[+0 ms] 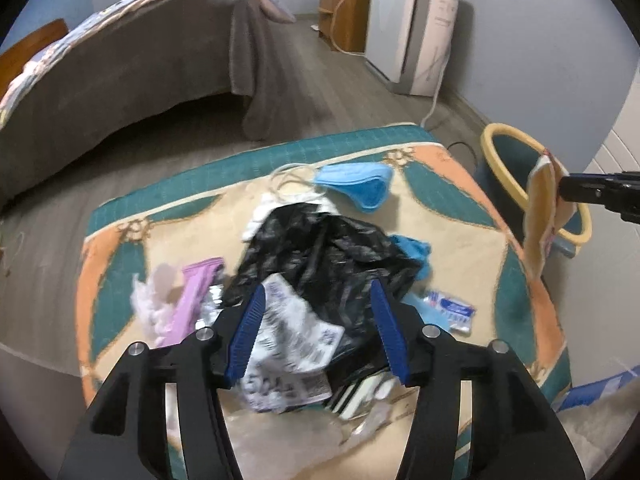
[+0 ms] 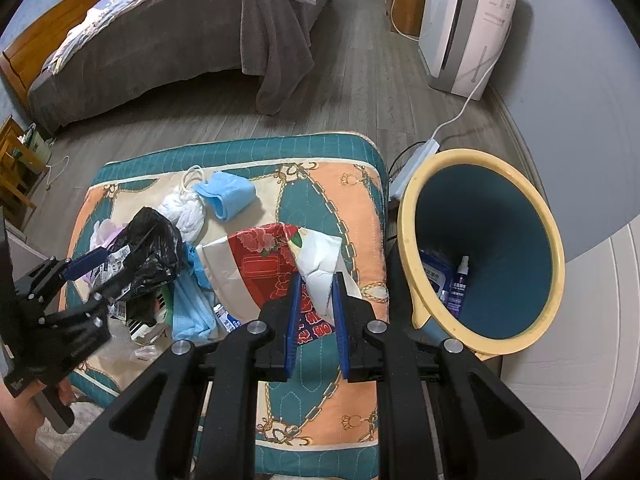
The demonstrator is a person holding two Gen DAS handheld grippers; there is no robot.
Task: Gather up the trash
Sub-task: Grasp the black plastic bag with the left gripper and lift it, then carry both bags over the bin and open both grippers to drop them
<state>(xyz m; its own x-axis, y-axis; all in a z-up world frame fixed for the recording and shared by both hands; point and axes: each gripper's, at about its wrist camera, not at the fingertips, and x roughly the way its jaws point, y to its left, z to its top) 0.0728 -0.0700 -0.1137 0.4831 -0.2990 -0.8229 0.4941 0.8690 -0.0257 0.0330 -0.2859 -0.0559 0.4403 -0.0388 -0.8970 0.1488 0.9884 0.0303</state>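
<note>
The right gripper (image 2: pixel 316 296) was pinched tight on a red-and-white flowery wrapper (image 2: pixel 276 264), held up near the right edge of the padded quilt (image 2: pixel 320 152), just beside the teal bin (image 2: pixel 484 264) with the yellow rim. The left gripper (image 1: pixel 318 320) was partly open over the trash pile near the quilt's left edge, its blue pads on either side of a crumpled printed paper (image 1: pixel 288 344) and a black plastic bag (image 1: pixel 328 252) (I could not tell if the pads really pressed on them). The wrapper was big and floppy, so it could catch on the bin's rim and slide down outside. The loose paper might slip out if the left pads closed on just a corner, and the bag could drag other bits along. A blue face mask (image 2: pixel 228 196) lay near the far edge. The left-hand view was blurry, so the small things under the bag were hard to name, and the bin's bottom was partly hidden.
</note>
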